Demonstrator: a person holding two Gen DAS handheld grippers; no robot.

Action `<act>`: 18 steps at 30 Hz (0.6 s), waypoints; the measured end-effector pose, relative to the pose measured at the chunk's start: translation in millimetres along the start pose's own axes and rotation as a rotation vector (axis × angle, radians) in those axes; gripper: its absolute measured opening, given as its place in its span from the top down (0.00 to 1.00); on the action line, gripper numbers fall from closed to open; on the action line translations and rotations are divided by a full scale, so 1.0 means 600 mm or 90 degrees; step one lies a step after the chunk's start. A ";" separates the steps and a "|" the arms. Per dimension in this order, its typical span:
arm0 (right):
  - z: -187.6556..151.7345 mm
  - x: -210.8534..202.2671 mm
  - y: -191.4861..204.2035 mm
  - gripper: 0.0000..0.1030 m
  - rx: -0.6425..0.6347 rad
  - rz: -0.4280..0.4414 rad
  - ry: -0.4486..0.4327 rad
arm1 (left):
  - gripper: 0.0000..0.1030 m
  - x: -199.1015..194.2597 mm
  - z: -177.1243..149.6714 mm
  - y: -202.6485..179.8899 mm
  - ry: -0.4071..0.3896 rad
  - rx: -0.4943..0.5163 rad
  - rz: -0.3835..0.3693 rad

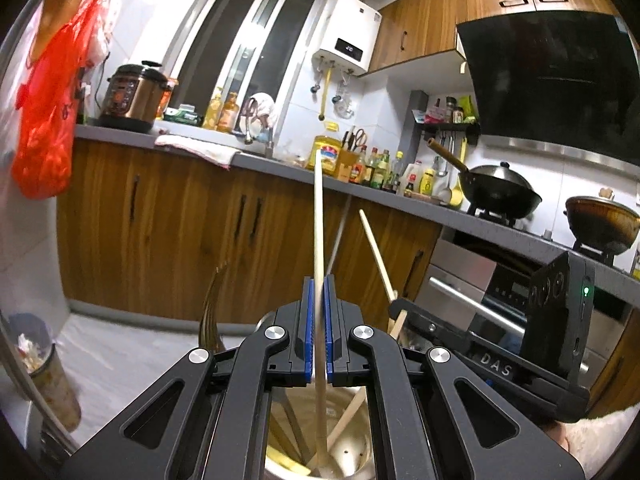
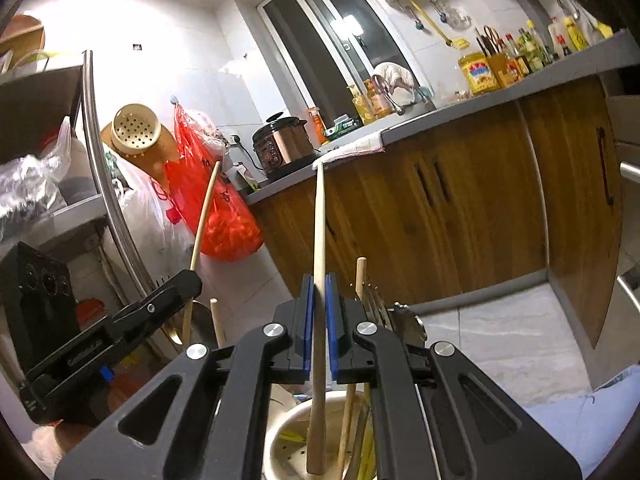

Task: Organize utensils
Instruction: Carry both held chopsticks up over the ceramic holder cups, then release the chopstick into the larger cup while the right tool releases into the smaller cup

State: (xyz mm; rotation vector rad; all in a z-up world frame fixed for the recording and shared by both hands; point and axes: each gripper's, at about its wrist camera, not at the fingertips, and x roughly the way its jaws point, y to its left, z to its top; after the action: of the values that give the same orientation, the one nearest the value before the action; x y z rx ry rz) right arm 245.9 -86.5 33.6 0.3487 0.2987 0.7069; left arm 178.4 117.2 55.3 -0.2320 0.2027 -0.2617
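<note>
My left gripper [image 1: 319, 292] is shut on a long pale wooden stick [image 1: 318, 216] that stands upright, its lower end inside a cream utensil holder [image 1: 352, 452] below the jaws. My right gripper [image 2: 319, 292] is shut on another long wooden stick [image 2: 319, 224], its lower end inside the same cream holder [image 2: 288, 436]. The right gripper's body shows in the left wrist view [image 1: 404, 310] around a slanted stick [image 1: 376, 248]. The left gripper shows in the right wrist view [image 2: 188, 284] around a curved-looking stick [image 2: 204, 216]. Other wooden handles and a fork [image 2: 374, 300] stand in the holder.
Wooden cabinets [image 1: 180, 220] under a grey counter [image 1: 256, 160] run across the back. A red plastic bag [image 1: 48, 100] hangs at left. A pressure cooker [image 1: 132, 96], oil bottles, a wok [image 1: 500, 190] and an oven [image 1: 480, 292] are around. A cup with trash [image 1: 44, 372] stands at lower left.
</note>
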 end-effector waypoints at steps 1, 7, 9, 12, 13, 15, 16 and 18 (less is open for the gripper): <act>-0.003 0.002 0.003 0.94 -0.009 -0.004 -0.001 | 0.95 0.000 -0.004 -0.001 0.002 0.005 0.003; -0.024 0.003 0.011 0.94 -0.042 -0.016 0.004 | 0.95 -0.007 -0.020 0.006 0.022 0.002 0.000; -0.031 -0.002 0.015 0.94 -0.055 -0.016 0.010 | 0.95 -0.011 -0.027 0.004 0.030 0.009 0.000; -0.040 -0.011 0.020 0.94 -0.071 -0.018 0.020 | 0.95 -0.019 -0.034 0.002 0.042 0.018 0.001; -0.042 -0.014 0.021 0.94 -0.072 -0.017 0.024 | 0.95 -0.022 -0.036 0.002 0.047 0.018 0.003; -0.047 -0.024 0.024 0.94 -0.076 -0.015 0.034 | 0.95 -0.029 -0.040 0.006 0.059 0.012 0.004; -0.050 -0.028 0.025 0.94 -0.078 -0.015 0.037 | 0.95 -0.031 -0.041 0.009 0.068 0.005 0.007; -0.054 -0.037 0.029 0.94 -0.080 -0.016 0.048 | 0.95 -0.036 -0.043 0.011 0.081 -0.003 0.008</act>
State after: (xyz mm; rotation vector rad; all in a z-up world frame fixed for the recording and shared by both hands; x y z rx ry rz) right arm 207.6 -82.8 14.9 0.1982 0.3281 0.7125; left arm 153.8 124.3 32.4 -0.2193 0.3304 -0.2632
